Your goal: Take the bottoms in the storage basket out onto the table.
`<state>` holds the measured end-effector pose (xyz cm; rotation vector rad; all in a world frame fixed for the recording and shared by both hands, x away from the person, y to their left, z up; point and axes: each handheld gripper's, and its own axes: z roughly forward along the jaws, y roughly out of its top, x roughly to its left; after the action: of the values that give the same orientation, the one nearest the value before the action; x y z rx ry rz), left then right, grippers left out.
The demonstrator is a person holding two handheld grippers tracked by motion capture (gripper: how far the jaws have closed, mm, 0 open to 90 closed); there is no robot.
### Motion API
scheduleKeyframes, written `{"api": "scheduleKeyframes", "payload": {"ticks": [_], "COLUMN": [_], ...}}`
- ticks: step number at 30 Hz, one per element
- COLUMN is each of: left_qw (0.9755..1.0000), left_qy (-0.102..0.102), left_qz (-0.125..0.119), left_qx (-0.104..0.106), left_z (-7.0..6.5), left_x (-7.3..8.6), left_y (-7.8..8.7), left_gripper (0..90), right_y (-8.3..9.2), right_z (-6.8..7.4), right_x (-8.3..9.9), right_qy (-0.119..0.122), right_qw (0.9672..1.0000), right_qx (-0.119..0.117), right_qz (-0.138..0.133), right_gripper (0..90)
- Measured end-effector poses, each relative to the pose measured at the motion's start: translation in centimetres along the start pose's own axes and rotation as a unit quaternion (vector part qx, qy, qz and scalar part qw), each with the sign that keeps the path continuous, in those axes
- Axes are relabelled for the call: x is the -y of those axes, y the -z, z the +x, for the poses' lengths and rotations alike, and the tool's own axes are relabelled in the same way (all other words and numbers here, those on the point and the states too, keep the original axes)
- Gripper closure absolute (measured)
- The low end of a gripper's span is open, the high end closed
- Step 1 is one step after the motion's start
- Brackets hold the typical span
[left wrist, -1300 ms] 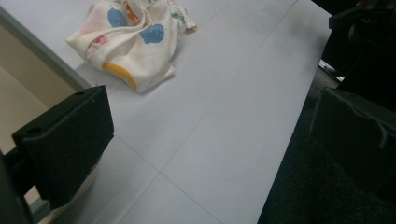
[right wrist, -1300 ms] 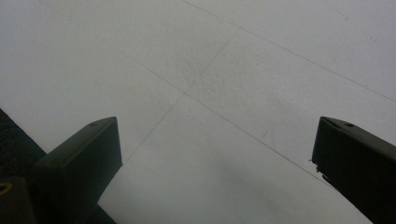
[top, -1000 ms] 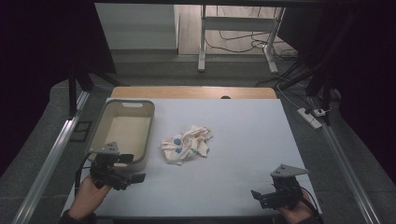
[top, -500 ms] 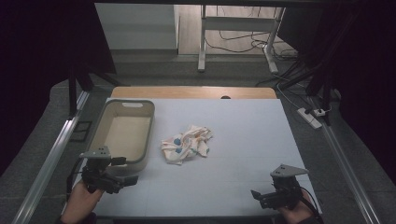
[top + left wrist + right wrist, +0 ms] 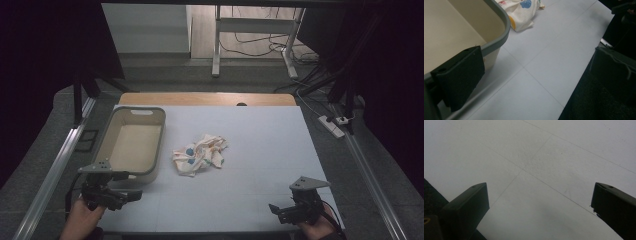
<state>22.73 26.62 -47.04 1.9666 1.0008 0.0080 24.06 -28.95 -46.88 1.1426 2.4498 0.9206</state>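
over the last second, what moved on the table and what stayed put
The left tongs drew back toward the person and out toward the table's left edge, ending beside the near corner of the beige bin, jaws open and holding nothing. The right tongs stayed at the near right, open over the bare white table. The crumpled patterned cloth and the bin did not shift.

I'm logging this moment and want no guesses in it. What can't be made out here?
- Basket: the left gripper view cuts its inside at the frame edge, and a jaw covers part of its rim.
- Crumpled cloth: cut off by the top edge in the left gripper view; its underside is folded under.
- Cloth print: too small in the high view.
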Motion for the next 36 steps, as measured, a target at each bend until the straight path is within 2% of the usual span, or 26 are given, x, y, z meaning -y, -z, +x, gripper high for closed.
{"api": "scheduleKeyframes", "payload": {"ticks": [6, 24, 36], "left_qw": [1.0, 0.9989, 0.9979], "left_qy": [0.008, 0.028, 0.043], "left_qz": [0.0, 0.002, 0.008], "left_qx": [-0.002, -0.037, -0.048], "left_z": [0.3, 1.3, 1.7], "left_x": [0.6, 2.6, 3.5], "left_y": [0.3, 1.8, 2.3], "left_gripper": [0.0, 0.0, 0.0], "right_y": [0.0, 0.1, 0.0], "right_z": [0.0, 0.1, 0.1], "right_x": [0.0, 0.1, 0.1], "right_qy": [-0.001, -0.001, 0.001], "right_qw": [1.0, 1.0, 1.0], "right_qx": [0.001, 0.005, 0.003], "right_qz": [0.0, 0.004, 0.005], "right_gripper": [1.4, 1.4, 1.4]}}
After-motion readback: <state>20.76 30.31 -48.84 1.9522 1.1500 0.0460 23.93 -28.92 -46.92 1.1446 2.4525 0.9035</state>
